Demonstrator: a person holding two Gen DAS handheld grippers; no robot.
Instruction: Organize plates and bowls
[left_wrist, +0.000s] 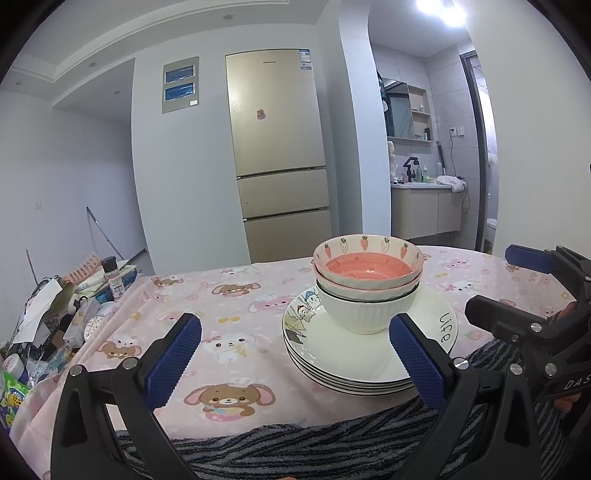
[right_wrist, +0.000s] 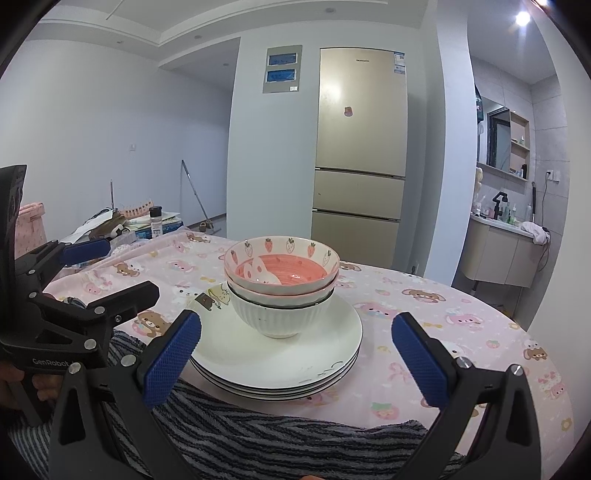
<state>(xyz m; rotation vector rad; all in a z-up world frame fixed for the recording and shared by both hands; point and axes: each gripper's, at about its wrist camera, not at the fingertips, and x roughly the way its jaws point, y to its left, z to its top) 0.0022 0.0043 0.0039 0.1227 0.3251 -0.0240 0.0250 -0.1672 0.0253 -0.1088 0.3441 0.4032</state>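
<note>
Both grippers (left_wrist: 295, 354) (right_wrist: 295, 354) level, jaws apart, apparently short of plate stack (right_wrist: 280, 365)

I see my left hand-held gripper (left_wrist: 295, 354) filling the bottom of its own view, jaws spread wide with nothing between them. My right hand-held gripper (right_wrist: 295, 354) sits likewise in its view, jaws wide apart and empty. Each appears at the other view's outer edge, fingers gaping.

Bowls (right_wrist: 281, 280) nested atop plate stack (right_wrist: 280, 365) on table (right_wrist: 461, 332); fridge (right_wrist: 360, 155) behind.
</note>
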